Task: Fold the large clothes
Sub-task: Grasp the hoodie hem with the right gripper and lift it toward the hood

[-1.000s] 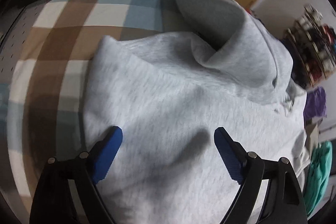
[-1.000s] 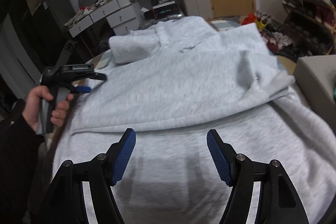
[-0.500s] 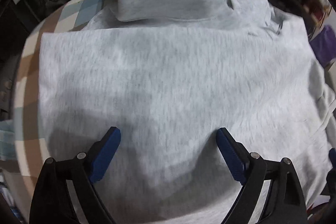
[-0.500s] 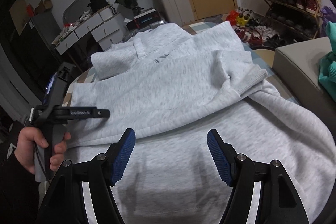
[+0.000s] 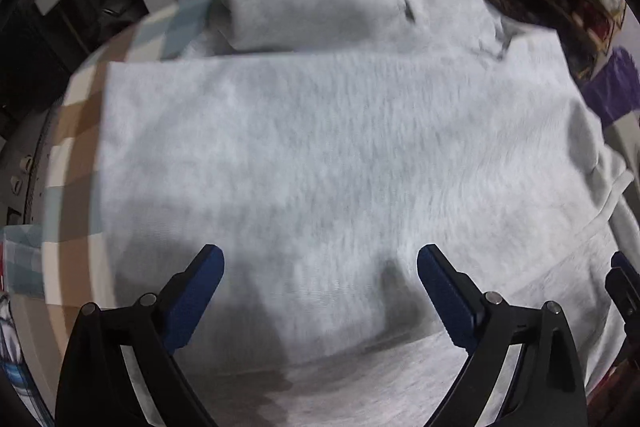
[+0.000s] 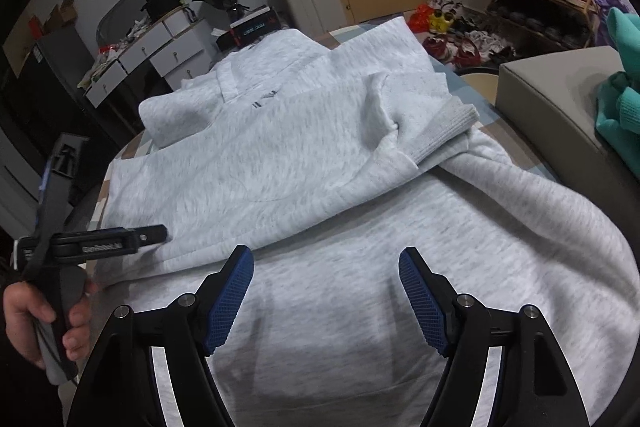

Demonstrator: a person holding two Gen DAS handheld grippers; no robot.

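Both tools hung spread over the grey sweatshirt (image 6: 320, 163): the left tool (image 5: 320, 259), its jaws just widening, and the right tool (image 6: 326, 259), also widening, gripped nothing. It lay part-folded on the checked tabletop (image 5: 80, 115).

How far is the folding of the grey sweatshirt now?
Done: one part of the grey sweatshirt lies folded over the body. In hand: nothing; the left gripper and right gripper are open above it, jaws just widening. Left: the bottom part and right side.
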